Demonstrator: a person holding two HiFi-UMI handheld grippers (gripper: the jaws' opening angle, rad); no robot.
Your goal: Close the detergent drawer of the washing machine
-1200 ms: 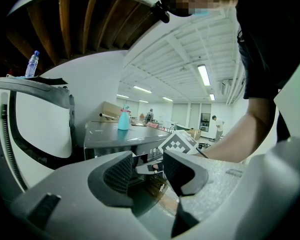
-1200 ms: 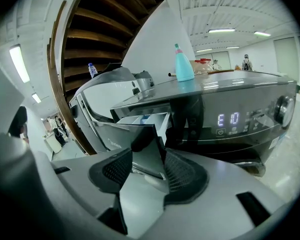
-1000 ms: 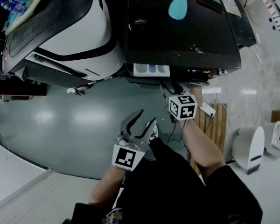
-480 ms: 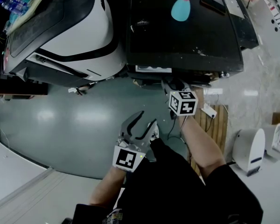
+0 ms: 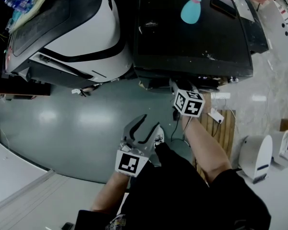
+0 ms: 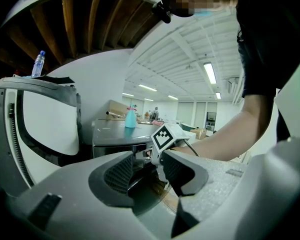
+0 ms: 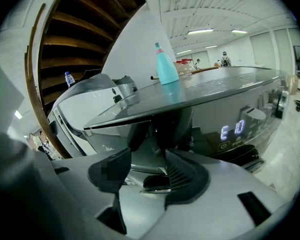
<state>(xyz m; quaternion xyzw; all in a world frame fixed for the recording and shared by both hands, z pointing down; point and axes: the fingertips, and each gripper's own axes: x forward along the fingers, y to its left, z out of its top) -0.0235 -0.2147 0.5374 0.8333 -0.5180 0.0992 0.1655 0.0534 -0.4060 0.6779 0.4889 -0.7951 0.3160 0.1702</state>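
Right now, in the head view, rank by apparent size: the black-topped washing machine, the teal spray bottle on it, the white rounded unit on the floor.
1. black-topped washing machine
2. white rounded floor unit
3. teal spray bottle, partly cut off by the frame

Detergent drawer [image 5: 156, 82], out a second ago, now flush in the washing machine [image 5: 182, 42] front.

A bottle [image 5: 192, 11] stands on the washing machine [image 5: 197, 42], right of another appliance [image 5: 81, 32].
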